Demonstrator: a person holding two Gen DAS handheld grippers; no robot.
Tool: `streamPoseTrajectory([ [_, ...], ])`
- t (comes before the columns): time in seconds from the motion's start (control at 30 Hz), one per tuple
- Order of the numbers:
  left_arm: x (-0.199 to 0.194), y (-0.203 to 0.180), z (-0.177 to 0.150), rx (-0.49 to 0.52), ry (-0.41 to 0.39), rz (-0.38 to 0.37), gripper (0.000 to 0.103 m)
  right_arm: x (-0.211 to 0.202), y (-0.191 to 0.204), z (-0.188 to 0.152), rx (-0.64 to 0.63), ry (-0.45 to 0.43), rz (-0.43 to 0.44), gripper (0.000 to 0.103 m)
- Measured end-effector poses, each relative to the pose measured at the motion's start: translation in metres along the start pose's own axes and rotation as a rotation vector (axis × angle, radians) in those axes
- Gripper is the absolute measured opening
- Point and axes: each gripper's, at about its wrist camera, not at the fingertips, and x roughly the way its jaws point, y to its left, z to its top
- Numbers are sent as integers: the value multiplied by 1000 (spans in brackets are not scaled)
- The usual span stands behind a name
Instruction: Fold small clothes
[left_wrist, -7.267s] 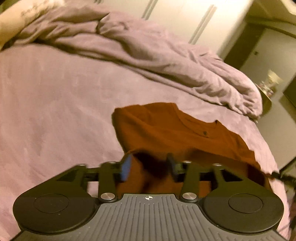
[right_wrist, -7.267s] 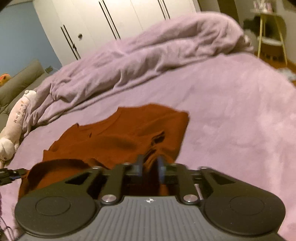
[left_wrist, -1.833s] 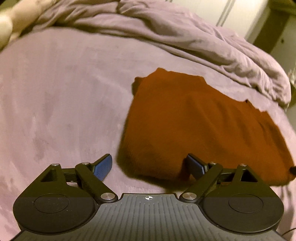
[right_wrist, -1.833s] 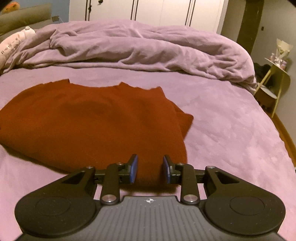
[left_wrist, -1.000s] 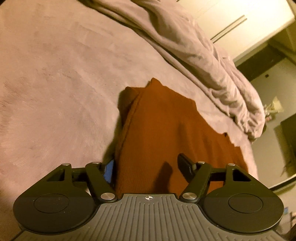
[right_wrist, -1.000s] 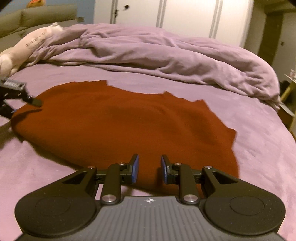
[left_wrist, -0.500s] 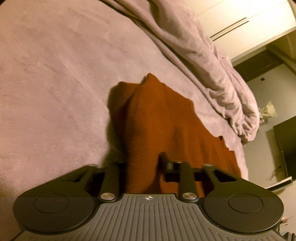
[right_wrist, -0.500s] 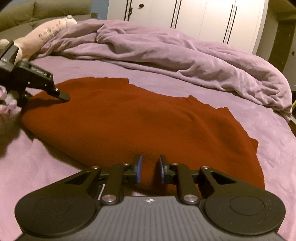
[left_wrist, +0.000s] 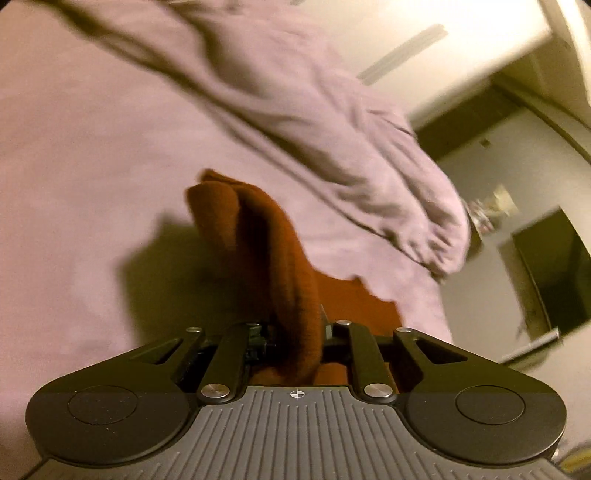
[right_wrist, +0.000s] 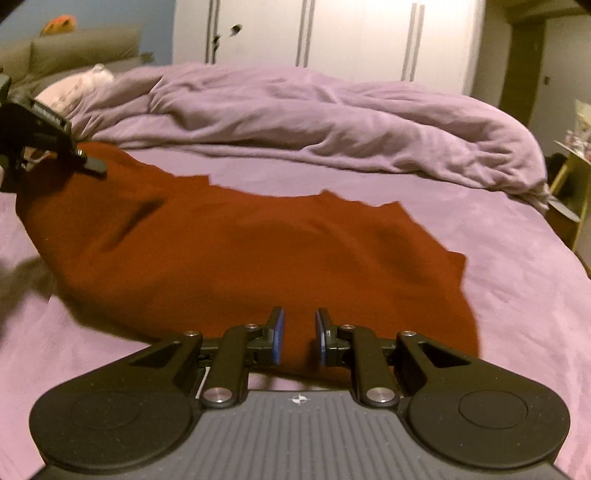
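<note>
A rust-red shirt (right_wrist: 240, 251) lies folded across the purple bed. My left gripper (left_wrist: 297, 328) is shut on the shirt's (left_wrist: 280, 266) left end and lifts it off the bed, so the cloth hangs as a raised fold. The left gripper also shows in the right wrist view (right_wrist: 88, 162) at the far left, on the shirt's edge. My right gripper (right_wrist: 298, 336) hovers over the shirt's near edge with its blue pads a small gap apart. Cloth shows in the gap, and I cannot tell whether the pads pinch it.
A crumpled purple duvet (right_wrist: 314, 118) lies along the back of the bed (right_wrist: 517, 295). A pale stuffed toy (right_wrist: 74, 88) rests at the back left. White wardrobe doors (right_wrist: 351, 37) stand behind. A small yellow side table (right_wrist: 570, 173) stands beyond the bed's right edge.
My left gripper has closed on the shirt's left end and raised it off the bed. My right gripper's jaws have narrowed over the near edge and moved rightwards along it.
</note>
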Motion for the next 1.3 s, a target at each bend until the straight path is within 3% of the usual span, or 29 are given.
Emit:
streamPoseTrajectory([
  [0.1,23,-46,-14,78,34,-40,17,-11,-14,-4,41,-25,-18,16],
  [0.2,62,-80,-42,147,86,-24,17,-15,-25,-9,73,-24,-21,17],
  [0.27,90,-86,-60,137,137,-11,20,-16,-32,-14,90,-14,-19,17],
  [0.3,102,-84,-68,114,162,-11,30,-16,-33,-15,94,-9,-20,17],
  [0.37,118,-78,-84,80,221,-38,32,-17,-38,-20,93,1,-22,17],
  [0.47,105,-86,-97,180,196,-46,37,-16,-46,-25,85,8,-37,17],
  [0.5,90,-89,-98,208,170,-63,44,-14,-49,-26,88,12,-47,18],
  [0.53,76,-92,-99,218,143,-77,51,-13,-52,-27,94,14,-52,18],
  [0.63,34,-90,-95,224,41,-86,55,-4,-58,-27,118,21,-71,18],
  [0.7,16,-82,-90,218,-37,-37,59,3,-59,-28,127,22,-78,18],
  [0.8,13,-64,-83,229,-112,138,60,20,-57,-28,120,73,-88,18],
  [0.9,26,-42,-80,199,-83,232,59,28,-56,-24,106,130,-93,19],
  [0.97,35,-28,-83,167,-42,229,59,24,-56,-15,105,116,-89,20],
  [1.1,47,-13,-97,101,-2,172,62,21,-59,7,184,84,35,23],
  [1.3,44,-4,-98,104,-1,171,66,48,-42,43,325,85,281,31],
])
